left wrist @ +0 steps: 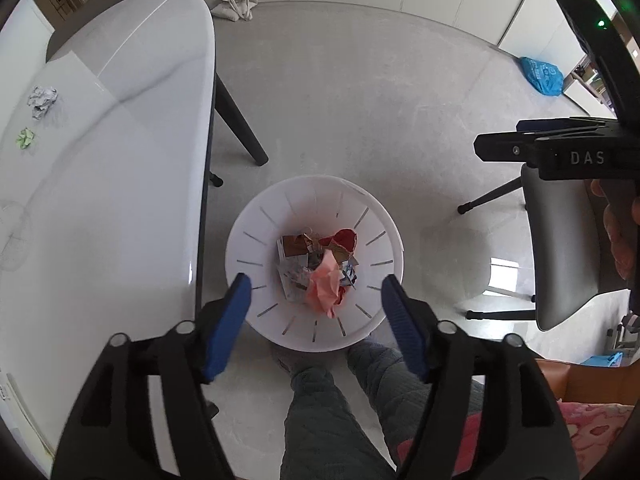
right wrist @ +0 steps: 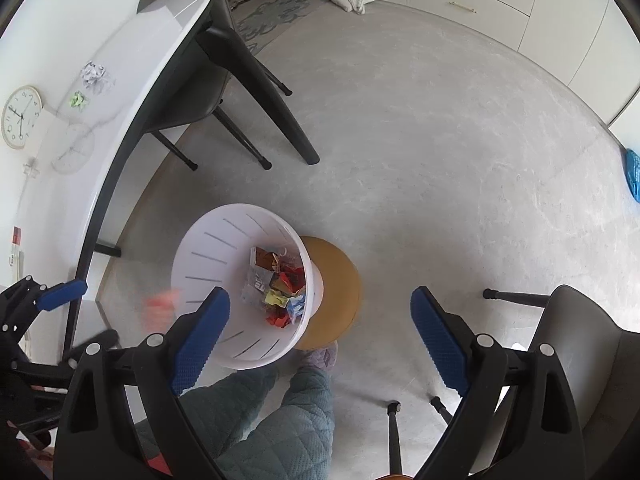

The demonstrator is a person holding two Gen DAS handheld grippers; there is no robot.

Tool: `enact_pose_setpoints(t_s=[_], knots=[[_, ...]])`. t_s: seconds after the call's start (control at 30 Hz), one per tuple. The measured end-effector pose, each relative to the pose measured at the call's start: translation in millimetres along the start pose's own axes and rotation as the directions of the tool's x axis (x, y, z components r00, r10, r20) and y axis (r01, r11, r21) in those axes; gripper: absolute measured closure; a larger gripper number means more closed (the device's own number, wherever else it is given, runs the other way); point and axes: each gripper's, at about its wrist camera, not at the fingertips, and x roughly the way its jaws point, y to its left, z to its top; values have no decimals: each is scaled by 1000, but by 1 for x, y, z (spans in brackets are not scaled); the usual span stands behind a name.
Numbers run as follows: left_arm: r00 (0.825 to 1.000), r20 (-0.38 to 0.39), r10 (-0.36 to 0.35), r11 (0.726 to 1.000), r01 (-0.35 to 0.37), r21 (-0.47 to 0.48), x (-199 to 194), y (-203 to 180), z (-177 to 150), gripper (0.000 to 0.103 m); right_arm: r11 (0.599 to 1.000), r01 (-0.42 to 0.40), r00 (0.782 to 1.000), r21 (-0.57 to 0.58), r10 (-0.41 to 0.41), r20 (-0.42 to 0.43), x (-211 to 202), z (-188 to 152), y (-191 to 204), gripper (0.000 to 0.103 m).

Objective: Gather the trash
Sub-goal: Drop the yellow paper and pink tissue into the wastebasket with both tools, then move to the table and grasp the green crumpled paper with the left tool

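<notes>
A white slotted bin stands on the floor beside the white table and holds several crumpled papers, with a pink piece on top. My left gripper is open and empty directly above the bin. My right gripper is open and empty, above the bin's right side. A blurred pink-red scrap shows in mid-air left of the bin in the right wrist view. On the table lie a crumpled grey-white paper ball and a small green scrap.
The table's black legs stand behind the bin. A grey chair is at the right. My legs are below the bin. A round wooden stool sits under the bin's right side. A blue bag and a cloth bag lie on the far floor.
</notes>
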Motion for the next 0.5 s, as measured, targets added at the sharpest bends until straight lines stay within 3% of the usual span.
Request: enact_pose_setpoints(t_s=[0.1,0.27,0.5], knots=[[1000,1,5,1000,-5,2,0,-1,0,22,1000,-2,1000,-12,2,-4,-2,-1,4,12],[1000,23,10,1000,-10,-11,-13,0,4,13,1000,-16,1000,-25,17,3,-6,0,12,12],[994,102,37,997,-30,-72,-57,20,16,12,998,-34,998,-58,37,53,-27,15,31,12]])
